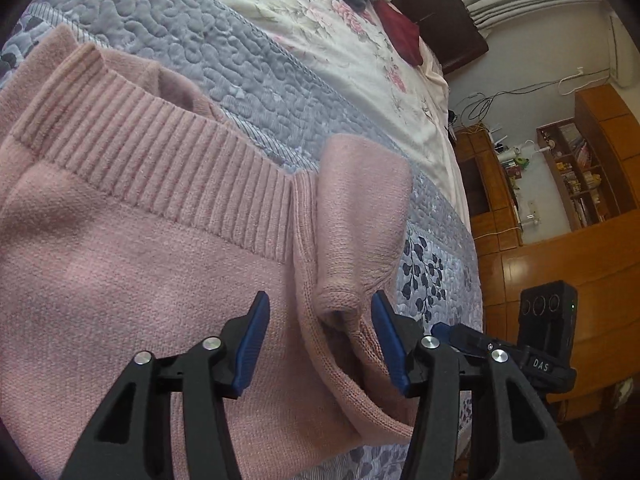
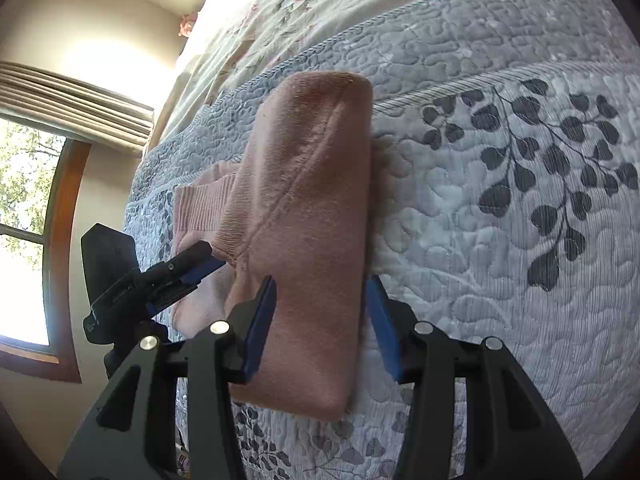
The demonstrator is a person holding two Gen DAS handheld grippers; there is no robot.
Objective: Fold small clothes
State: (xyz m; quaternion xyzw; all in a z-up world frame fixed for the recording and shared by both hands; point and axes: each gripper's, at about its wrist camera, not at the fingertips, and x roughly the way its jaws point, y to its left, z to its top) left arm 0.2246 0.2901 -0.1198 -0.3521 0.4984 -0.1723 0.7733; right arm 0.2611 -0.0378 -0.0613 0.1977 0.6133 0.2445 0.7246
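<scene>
Left wrist: left gripper [image 1: 320, 340] gapes over pink sweater [image 1: 140, 260]; right gripper [image 2: 320, 324] gapes astride its folded sleeve [image 2: 312, 200]. Careless pinch likely undoes fold.

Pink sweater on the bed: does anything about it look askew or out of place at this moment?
Mostly tidy. The sweater lies folded on the quilt, but one ribbed cuff sticks out past its left edge, and in the left wrist view a sleeve fold bulges up instead of lying flat. Both claws, left and right, are open.
</scene>
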